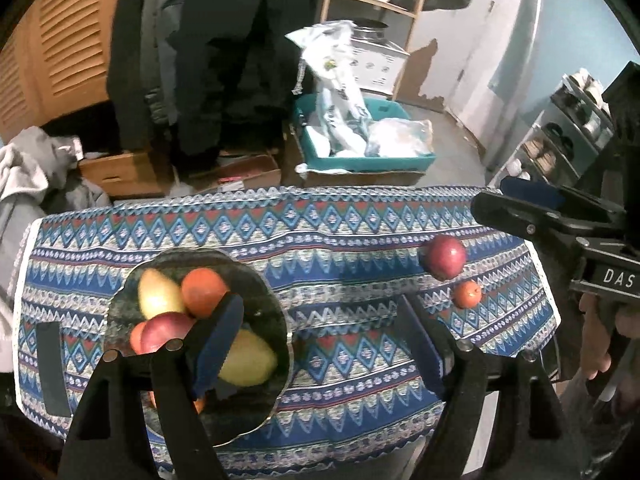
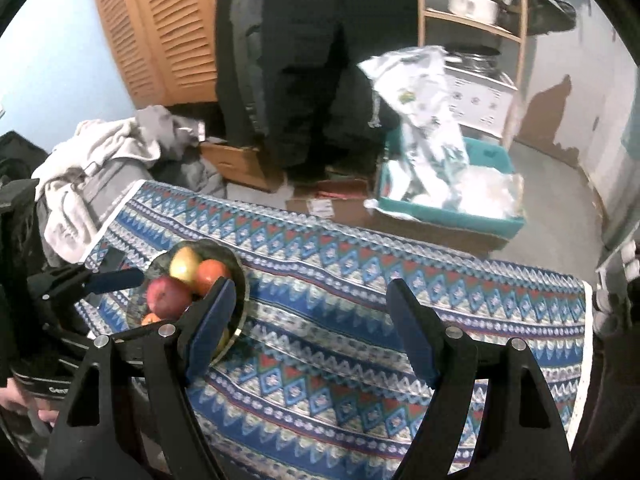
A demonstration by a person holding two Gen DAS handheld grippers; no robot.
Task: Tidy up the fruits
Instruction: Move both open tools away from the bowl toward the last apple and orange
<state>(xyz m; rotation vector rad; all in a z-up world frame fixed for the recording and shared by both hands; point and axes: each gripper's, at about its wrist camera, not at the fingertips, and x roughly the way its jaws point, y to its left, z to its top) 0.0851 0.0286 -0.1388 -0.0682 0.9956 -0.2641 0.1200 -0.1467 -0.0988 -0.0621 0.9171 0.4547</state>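
A dark plate (image 1: 264, 300) on the patterned tablecloth (image 1: 340, 232) holds two yellow pears (image 1: 158, 294), an orange (image 1: 202, 292), a red apple (image 1: 164, 332) and a small orange fruit. On the cloth to the right lie a second red apple (image 1: 446, 258) and a small orange (image 1: 467, 294). My left gripper (image 1: 320, 302) hangs open over bare cloth beside the plate, holding nothing. My right gripper (image 2: 311, 285) is open and empty above the cloth, with the plate (image 2: 239, 276) at its left finger. The two loose fruits do not show in the right wrist view.
Beyond the table's far edge stand a teal bin (image 1: 372, 162) of plastic bags, cardboard boxes (image 1: 120, 172) and hanging dark coats (image 1: 208, 60). Piled clothes (image 2: 100, 152) lie at the left and a shoe rack (image 1: 560, 148) stands at the right. A black strip (image 1: 52, 368) lies on the cloth.
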